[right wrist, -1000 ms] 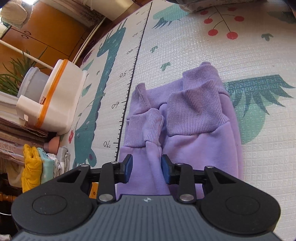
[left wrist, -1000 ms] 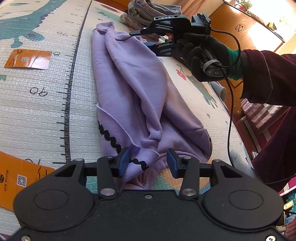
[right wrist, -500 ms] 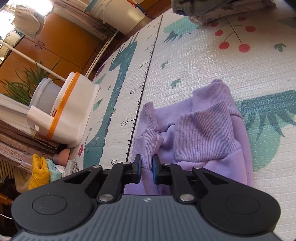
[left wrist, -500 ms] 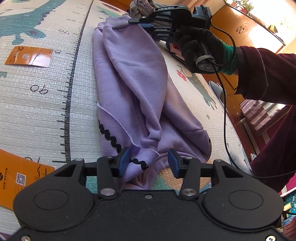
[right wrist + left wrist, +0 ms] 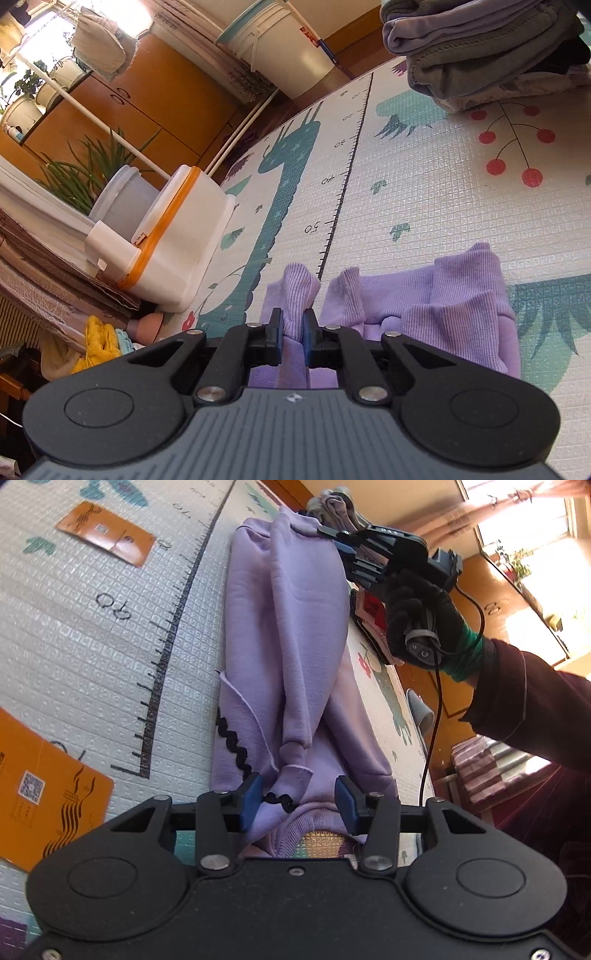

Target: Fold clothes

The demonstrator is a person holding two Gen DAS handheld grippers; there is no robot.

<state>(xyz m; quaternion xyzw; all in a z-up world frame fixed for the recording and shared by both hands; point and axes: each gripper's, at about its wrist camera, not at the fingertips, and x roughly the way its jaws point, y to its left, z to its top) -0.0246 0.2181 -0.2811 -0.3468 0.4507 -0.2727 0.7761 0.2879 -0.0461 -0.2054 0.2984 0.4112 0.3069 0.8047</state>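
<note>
A lilac sweatshirt (image 5: 288,627) with black wavy trim lies lengthwise on the play mat (image 5: 92,635). My left gripper (image 5: 297,801) hovers at its near ribbed hem. Its jaws are closing, bunched fabric sits between the blue pads, and they do not press on it. At the far end, my right gripper (image 5: 327,531), held in a black-gloved hand (image 5: 421,616), pinches the garment's edge and holds it off the mat. In the right wrist view the right gripper (image 5: 293,332) is shut on a ribbed fold of the lilac sweatshirt (image 5: 443,302).
Two orange cards (image 5: 107,533) (image 5: 44,797) lie on the mat left of the garment. A stack of folded clothes (image 5: 480,48) sits beyond it. A white box with an orange band (image 5: 173,236), a bucket (image 5: 280,48) and plants line the mat's edge.
My right gripper shut on the ribbed fold and lifted it off the mat. The left gripper rolled and dropped a little toward the hem, its jaws narrowing slightly.
</note>
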